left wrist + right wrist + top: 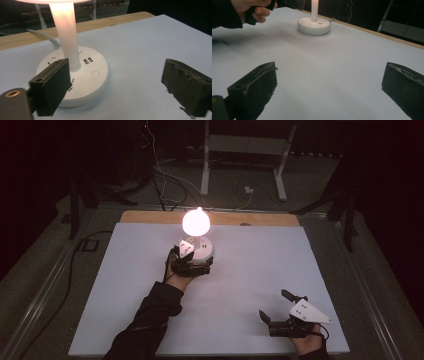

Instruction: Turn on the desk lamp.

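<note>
A white table lamp [196, 221] glows at the back middle of the white sheet [250, 270]. Its round base [85, 80] carries USB ports, sockets and a small button, and a lit stem [65, 32] rises from it. My left gripper [199, 264] is open right at the near side of the base [204, 250]; in the left gripper view [117, 87] its left jaw overlaps the base's edge and nothing lies between the jaws. My right gripper [274, 304] stands open over bare sheet at the front right, far from the lamp base [314, 25], with its jaws [329, 92] wide apart.
A white cable [43, 35] runs from the base toward the wooden table edge [150, 216] at the back. Beyond the table is a dark floor with cables and a white stand [240, 150]. The person's left hand [249, 10] shows in the right gripper view.
</note>
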`<state>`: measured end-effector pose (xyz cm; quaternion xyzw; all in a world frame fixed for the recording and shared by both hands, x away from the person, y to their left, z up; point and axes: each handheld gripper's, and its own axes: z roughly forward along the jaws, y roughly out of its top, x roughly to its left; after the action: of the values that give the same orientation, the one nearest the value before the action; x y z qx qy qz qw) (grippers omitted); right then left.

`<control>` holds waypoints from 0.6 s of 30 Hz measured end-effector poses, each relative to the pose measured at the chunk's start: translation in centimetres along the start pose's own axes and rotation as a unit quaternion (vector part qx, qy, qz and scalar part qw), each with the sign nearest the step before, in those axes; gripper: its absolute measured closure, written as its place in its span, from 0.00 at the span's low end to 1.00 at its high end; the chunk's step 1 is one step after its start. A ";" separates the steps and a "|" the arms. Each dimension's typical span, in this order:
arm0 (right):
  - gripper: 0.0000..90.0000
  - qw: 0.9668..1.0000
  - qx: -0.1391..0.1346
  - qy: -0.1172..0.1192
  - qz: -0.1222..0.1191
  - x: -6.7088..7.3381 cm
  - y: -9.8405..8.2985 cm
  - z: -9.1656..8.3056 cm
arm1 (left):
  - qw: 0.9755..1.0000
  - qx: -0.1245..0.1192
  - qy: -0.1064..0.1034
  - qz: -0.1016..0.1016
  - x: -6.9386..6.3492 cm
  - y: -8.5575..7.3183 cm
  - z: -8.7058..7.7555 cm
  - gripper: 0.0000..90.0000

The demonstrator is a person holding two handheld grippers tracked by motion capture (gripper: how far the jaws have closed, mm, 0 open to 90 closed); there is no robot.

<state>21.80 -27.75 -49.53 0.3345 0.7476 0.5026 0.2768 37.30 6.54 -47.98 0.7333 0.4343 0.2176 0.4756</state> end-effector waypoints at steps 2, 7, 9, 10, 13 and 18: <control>0.00 1.000 0.000 0.000 -0.001 0.0 0.0 0.0 | 1.000 0.007 -0.019 -0.003 0.3 0.2 -0.6 0.03; 0.00 1.000 0.000 0.001 0.000 0.0 0.0 0.1 | 0.999 0.011 -0.037 0.013 0.7 0.3 -1.8 0.01; 0.00 1.000 0.002 0.001 0.001 0.0 0.0 0.1 | 0.999 0.011 -0.050 0.016 1.0 0.3 -2.4 0.01; 0.00 1.000 0.002 0.002 0.001 0.0 0.0 0.1 | 0.998 0.011 -0.052 0.018 1.1 0.2 -2.7 0.00; 0.00 1.000 0.003 0.002 0.000 0.0 0.0 0.2 | 0.998 0.007 -0.061 0.019 1.8 0.1 -3.8 0.00; 0.00 1.000 0.003 0.002 0.000 0.1 0.0 0.2 | 0.996 0.006 -0.079 0.029 2.8 -0.4 -5.6 0.00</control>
<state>21.93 -27.58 -49.63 0.3342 0.7497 0.5012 0.2740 34.53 11.77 -46.06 0.7635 0.3753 0.1694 0.4975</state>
